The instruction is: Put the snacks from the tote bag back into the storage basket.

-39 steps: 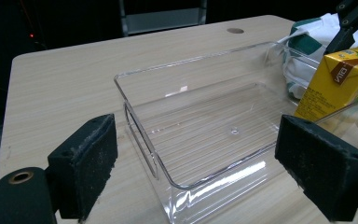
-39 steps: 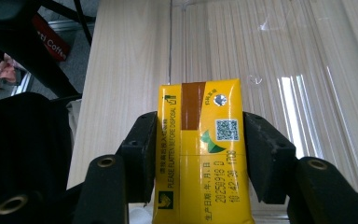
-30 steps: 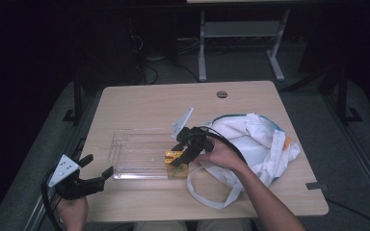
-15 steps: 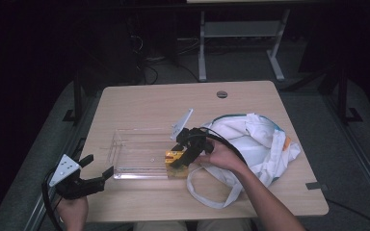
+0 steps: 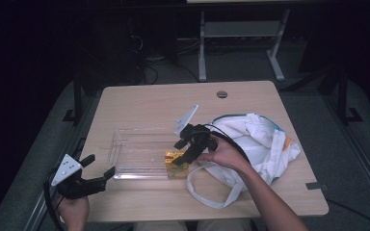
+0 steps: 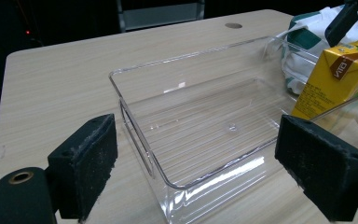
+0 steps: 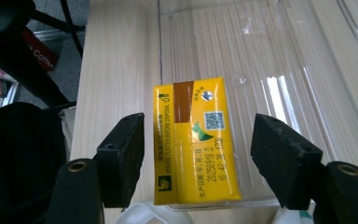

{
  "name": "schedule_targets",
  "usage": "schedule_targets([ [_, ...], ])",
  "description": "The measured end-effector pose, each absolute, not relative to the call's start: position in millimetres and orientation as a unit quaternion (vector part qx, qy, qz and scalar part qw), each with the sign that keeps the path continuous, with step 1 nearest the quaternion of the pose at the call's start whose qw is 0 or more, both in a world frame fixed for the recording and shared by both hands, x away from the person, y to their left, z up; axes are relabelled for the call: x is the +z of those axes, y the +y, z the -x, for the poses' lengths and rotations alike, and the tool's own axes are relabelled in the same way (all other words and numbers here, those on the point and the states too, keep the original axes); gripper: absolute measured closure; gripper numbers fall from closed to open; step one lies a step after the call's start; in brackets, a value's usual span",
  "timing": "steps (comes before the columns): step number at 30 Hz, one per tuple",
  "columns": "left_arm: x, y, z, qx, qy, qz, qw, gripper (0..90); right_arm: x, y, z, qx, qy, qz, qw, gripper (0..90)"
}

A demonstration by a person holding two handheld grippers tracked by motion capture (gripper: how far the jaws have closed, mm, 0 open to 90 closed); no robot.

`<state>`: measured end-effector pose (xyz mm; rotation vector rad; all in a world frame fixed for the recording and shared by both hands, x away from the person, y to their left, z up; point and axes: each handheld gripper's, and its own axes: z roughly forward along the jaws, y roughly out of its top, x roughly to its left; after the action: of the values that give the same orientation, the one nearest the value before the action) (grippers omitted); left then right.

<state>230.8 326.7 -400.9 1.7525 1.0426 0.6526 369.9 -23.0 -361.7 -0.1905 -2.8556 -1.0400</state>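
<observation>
**Carton dropped off in the bin, release step underway**

The yellow drink carton (image 7: 193,142) is set at the near right end of the clear plastic bin (image 5: 125,166), so the placing looks basically done. The right gripper (image 5: 185,153) has just been opening; its pads (image 7: 121,156) are off the carton, which sits between them, a gap on either side. Next, a clean lift away is called for without clipping the carton. The left gripper (image 5: 94,175) is held wide, empty, just outside the bin's left end.

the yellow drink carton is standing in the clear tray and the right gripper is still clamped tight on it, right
Not quite. The yellow drink carton does stand in the clear tray, but the right gripper is not clamped on it: the right gripper view shows gaps between both pads and the carton. Its jaws have just been opening.
</observation>
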Motion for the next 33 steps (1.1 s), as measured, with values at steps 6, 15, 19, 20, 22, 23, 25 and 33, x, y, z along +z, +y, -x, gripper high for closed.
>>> schedule_targets([
  [6,-400.8,326.7,-230.6,0.267,0.427,-0.720,0.478,12.6,-357.5,-27.6,-370.4,-0.348,-0.934,0.071,0.043,32.7],
  [15,-401.3,327.5,-230.9,0.266,0.429,-0.720,0.477,12.6,-351.6,-35.4,-372.2,-0.352,-0.932,0.081,0.036,31.4],
  [19,-401.2,327.3,-230.9,0.267,0.429,-0.720,0.477,12.6,-348.8,-39.1,-372.9,-0.354,-0.931,0.082,0.032,31.1],
  [20,-401.3,327.3,-231.0,0.266,0.428,-0.720,0.477,12.6,-348.8,-39.1,-372.9,-0.354,-0.931,0.082,0.032,31.1],
  [22,-401.5,327.2,-231.1,0.266,0.428,-0.721,0.476,12.6,-347.1,-41.3,-373.4,-0.356,-0.930,0.084,0.031,31.0],
  [23,-401.5,327.2,-231.1,0.266,0.428,-0.720,0.476,12.6,-346.4,-42.2,-373.3,-0.356,-0.930,0.087,0.031,31.0],
  [25,-401.3,327.5,-231.0,0.267,0.428,-0.719,0.477,12.6,-344.9,-44.4,-373.7,-0.358,-0.929,0.087,0.028,31.6],
  [33,-401.3,327.6,-231.0,0.267,0.428,-0.719,0.478,12.6,-342.3,-53.2,-374.6,-0.359,-0.928,0.098,0.027,31.2],
])
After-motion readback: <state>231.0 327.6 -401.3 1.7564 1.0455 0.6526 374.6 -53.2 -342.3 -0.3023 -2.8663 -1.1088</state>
